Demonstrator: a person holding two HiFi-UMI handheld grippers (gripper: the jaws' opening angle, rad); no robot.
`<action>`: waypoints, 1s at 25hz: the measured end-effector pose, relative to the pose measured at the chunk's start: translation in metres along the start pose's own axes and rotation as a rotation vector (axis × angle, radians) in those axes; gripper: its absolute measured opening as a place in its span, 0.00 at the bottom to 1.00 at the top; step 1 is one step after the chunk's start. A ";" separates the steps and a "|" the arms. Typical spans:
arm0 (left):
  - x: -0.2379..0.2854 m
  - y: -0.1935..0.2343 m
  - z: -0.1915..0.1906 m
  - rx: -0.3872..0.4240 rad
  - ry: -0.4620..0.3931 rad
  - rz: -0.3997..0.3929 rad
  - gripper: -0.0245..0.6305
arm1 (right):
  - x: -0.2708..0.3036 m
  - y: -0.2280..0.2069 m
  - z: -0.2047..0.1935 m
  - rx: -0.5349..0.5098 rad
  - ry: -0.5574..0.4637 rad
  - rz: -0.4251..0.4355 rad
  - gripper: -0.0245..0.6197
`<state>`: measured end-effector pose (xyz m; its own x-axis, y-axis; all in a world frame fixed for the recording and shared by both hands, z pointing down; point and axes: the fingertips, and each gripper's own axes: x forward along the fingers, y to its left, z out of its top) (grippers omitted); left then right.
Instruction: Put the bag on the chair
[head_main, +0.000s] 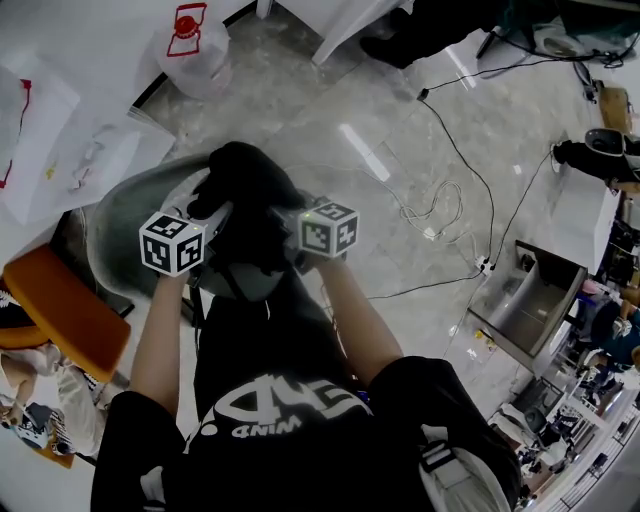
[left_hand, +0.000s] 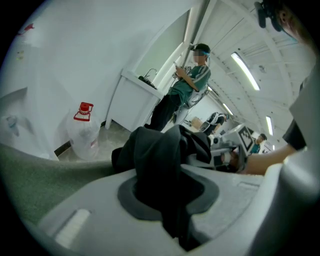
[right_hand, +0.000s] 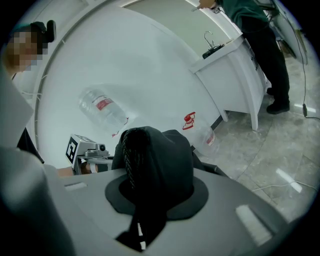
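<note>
The black bag (head_main: 245, 195) hangs bunched between my two grippers, just above the seat of the grey-green chair (head_main: 115, 225). My left gripper (head_main: 213, 222) is shut on the bag's left side; in the left gripper view the dark fabric (left_hand: 160, 160) fills the gap between the jaws (left_hand: 167, 200). Opposite it, my right gripper (head_main: 292, 238) is shut on the bag's right side, where a black fold and strap (right_hand: 150, 165) sit pinched in its jaws (right_hand: 147, 200). The chair's surface (left_hand: 30, 175) lies close under the left gripper.
A large water bottle (head_main: 195, 50) stands on the floor beyond the chair. An orange seat (head_main: 65, 310) is at my left. Cables (head_main: 440, 210) run over the floor to the right, near a metal box (head_main: 530, 300). A person (left_hand: 192, 80) stands by a white table (left_hand: 135, 95).
</note>
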<state>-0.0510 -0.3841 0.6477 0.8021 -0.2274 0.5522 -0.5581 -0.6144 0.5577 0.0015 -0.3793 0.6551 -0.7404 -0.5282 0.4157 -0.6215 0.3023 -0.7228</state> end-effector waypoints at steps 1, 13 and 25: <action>0.003 0.002 -0.002 -0.003 0.006 -0.001 0.14 | 0.002 -0.004 -0.002 0.008 0.008 0.001 0.16; 0.004 0.009 -0.004 0.022 0.047 0.101 0.32 | -0.002 -0.014 -0.006 -0.005 0.043 -0.062 0.33; -0.026 -0.031 0.018 0.086 0.012 0.149 0.76 | -0.047 0.016 0.019 -0.074 -0.001 -0.129 0.66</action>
<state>-0.0505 -0.3730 0.6049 0.7086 -0.3120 0.6329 -0.6504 -0.6367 0.4143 0.0312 -0.3651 0.6138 -0.6531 -0.5669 0.5020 -0.7285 0.2897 -0.6207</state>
